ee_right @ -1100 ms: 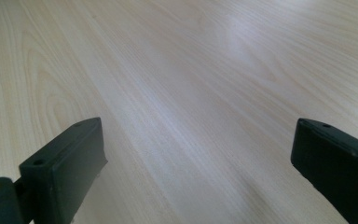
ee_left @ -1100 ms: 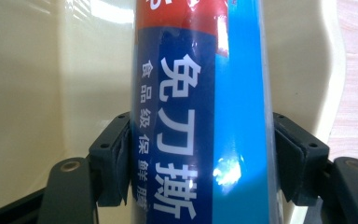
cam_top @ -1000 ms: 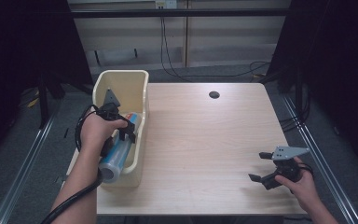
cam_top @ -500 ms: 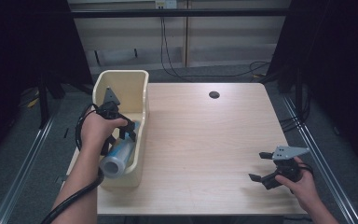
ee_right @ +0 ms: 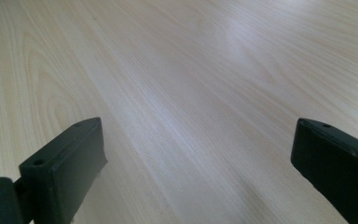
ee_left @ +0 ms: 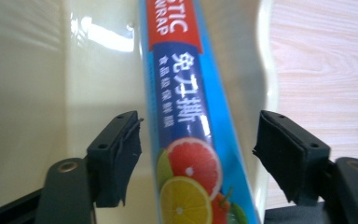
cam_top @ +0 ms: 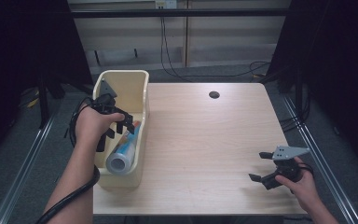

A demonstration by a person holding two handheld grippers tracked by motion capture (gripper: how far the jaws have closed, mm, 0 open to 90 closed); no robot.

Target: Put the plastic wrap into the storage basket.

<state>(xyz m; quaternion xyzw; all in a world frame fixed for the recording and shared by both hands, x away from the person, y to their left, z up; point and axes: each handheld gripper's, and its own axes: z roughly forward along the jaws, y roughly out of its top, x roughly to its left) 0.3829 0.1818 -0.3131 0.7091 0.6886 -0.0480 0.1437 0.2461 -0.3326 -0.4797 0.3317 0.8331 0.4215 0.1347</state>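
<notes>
- Since the earlier frame, we see the left gripper draw back a little toward the far end of the cream bin, while the roll of plastic wrap settles lower inside it; the right gripper keeps its place at the near right of the table.
- We find the left jaws released, spread wide to either side of the roll and touching nothing.
- The roll's long axis runs near-to-far along the bin, its round end facing the near wall; it passes between the jaws, so a plain closing would cross it.
- The right jaws also stand released, over bare wood.
- We judge the left hand far nearer the roll.
</notes>
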